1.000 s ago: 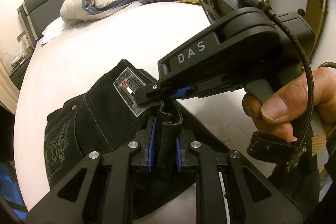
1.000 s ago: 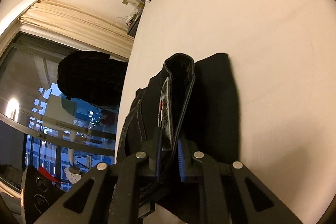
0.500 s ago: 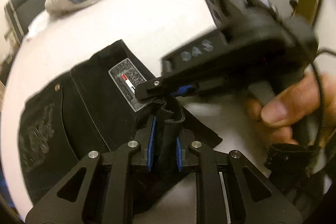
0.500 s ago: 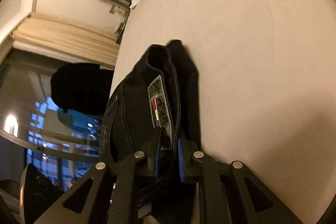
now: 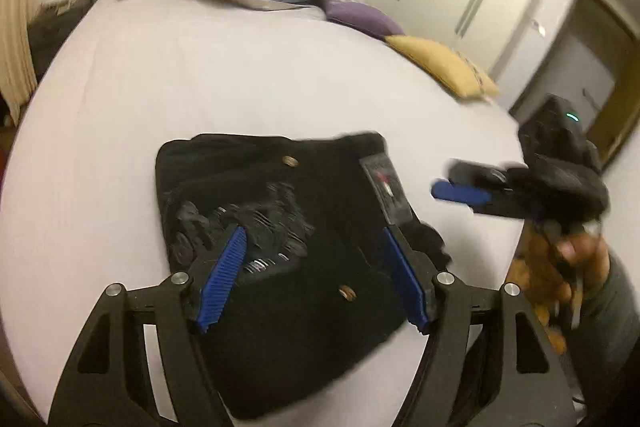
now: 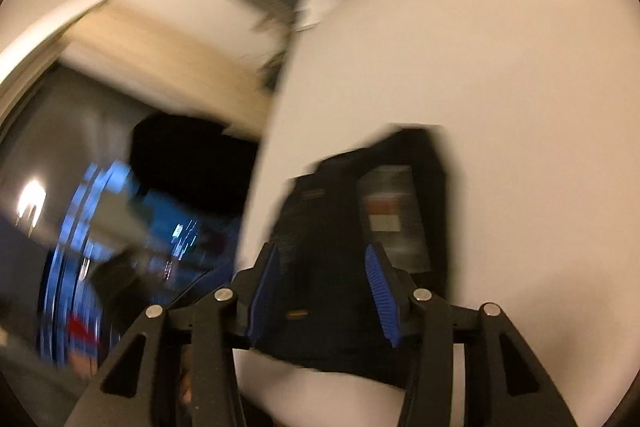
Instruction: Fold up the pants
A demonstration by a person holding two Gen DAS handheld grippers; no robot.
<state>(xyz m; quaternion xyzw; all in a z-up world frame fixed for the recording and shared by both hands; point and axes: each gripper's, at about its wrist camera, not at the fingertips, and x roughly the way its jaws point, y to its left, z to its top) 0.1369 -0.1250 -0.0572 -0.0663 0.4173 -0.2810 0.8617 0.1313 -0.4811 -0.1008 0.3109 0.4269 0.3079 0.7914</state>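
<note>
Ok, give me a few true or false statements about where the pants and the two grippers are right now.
1. The left gripper is open, with no cloth between its blue pads. True.
2. The folded black denim pants lie on the white bed sheet. True.
3. The right gripper is clamped on the waistband. False: its jaws stand apart with nothing held.
4. The yellow pillow rests on top of the pants. False: it lies apart from them, at the far side of the bed beside the purple pillow.
5. A rectangular brand patch shows on the pants. True.
</note>
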